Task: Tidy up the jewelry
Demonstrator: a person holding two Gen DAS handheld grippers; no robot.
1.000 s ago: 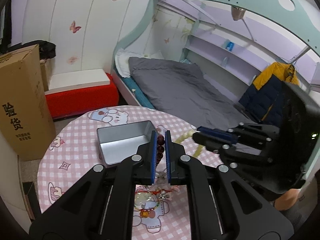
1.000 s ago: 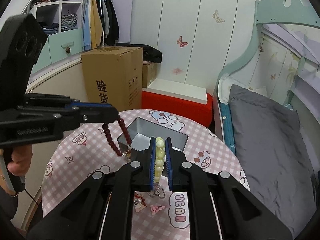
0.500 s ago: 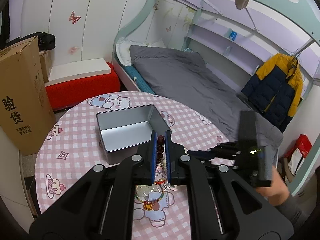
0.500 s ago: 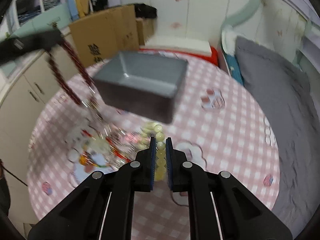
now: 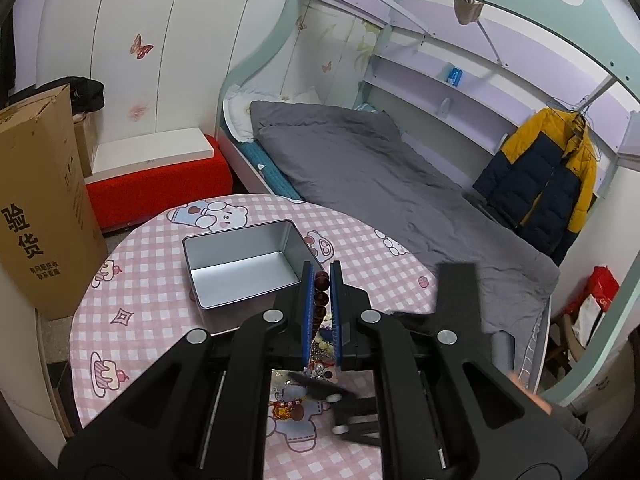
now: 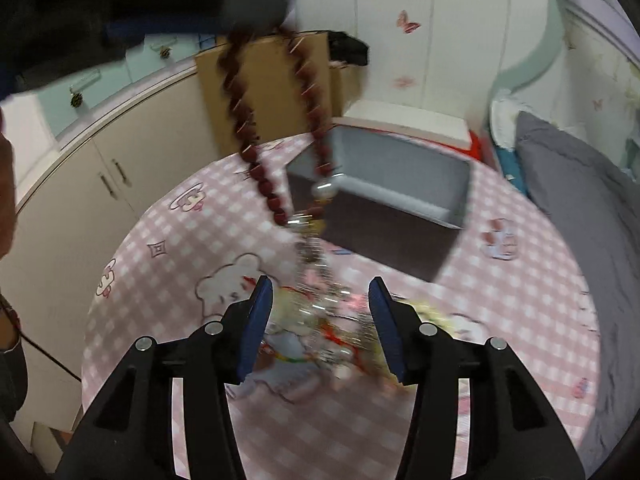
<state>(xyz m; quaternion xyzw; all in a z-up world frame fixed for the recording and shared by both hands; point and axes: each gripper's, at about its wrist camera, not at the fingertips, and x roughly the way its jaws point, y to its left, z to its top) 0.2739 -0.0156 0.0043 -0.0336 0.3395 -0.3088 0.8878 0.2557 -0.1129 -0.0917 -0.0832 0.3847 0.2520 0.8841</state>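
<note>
The tin [image 5: 244,268] looks like smooth, satin-grey metal; the bead string [image 6: 240,116] is glossy dark red; the table [image 5: 152,304] wears matt checked cloth.

Bkgd only: round table w/ pink checked cloth [image 5: 152,292], cartoon prints on it. Tall cardboard box [image 5: 38,204] w/ black Chinese print stands on floor just left of table; dark bag [image 5: 86,94] on top of stuff behind it. Red bench [image 5: 160,194] w/ white top against butterfly-sticker wall [image 5: 140,46]. Bed w/ grey duvet [image 5: 360,172] under teal arch frame — lilac shelves [image 5: 432,92] along far side. Yellow & navy puffer jacket [image 5: 548,176] hangs on a hanger at right; red bag [image 5: 600,292] below it. Cream cabinet doors [image 6: 120,168] at left in right wrist view.
</note>
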